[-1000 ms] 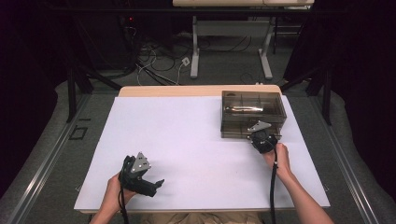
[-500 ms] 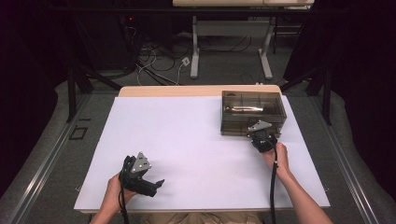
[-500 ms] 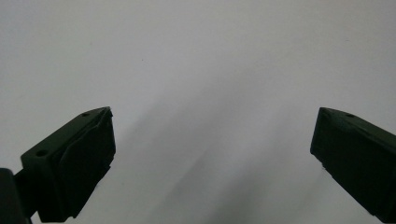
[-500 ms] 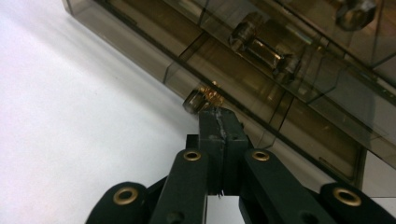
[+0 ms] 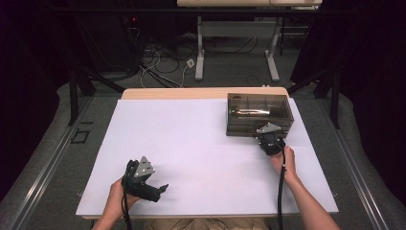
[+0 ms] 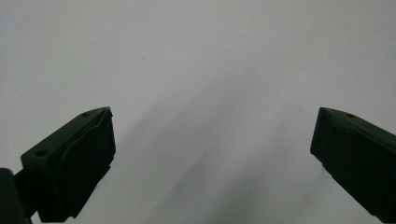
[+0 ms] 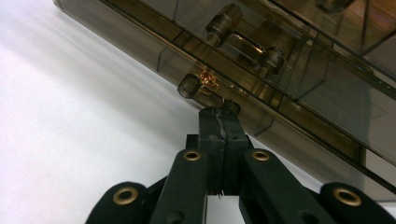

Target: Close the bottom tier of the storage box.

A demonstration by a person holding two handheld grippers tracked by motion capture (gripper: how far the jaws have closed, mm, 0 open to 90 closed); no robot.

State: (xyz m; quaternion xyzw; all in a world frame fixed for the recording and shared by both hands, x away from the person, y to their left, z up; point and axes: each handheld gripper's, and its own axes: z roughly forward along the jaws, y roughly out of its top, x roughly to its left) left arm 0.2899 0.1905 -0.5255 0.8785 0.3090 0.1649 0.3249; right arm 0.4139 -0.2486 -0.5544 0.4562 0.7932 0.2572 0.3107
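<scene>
A smoky see-through plastic box (image 5: 283,106) with compartments stands at the back right of the white table (image 5: 191,139). A shiny metal piece (image 5: 249,112) lies inside it. My right gripper (image 5: 269,137) sits against the box's front wall, jaws shut with nothing between them. In the right gripper view its tips (image 7: 219,112) touch the box's front edge (image 7: 261,116) beside a small round knob (image 7: 189,86). My left gripper (image 5: 152,184) rests near the table's front left. Its jaws stand wide open (image 6: 212,140) over bare white surface.
The table's wooden far edge (image 5: 191,92) shows behind the white sheet. Beyond it are cables (image 5: 163,62) on the floor and white table legs (image 5: 200,52). Dark curtains close both sides.
</scene>
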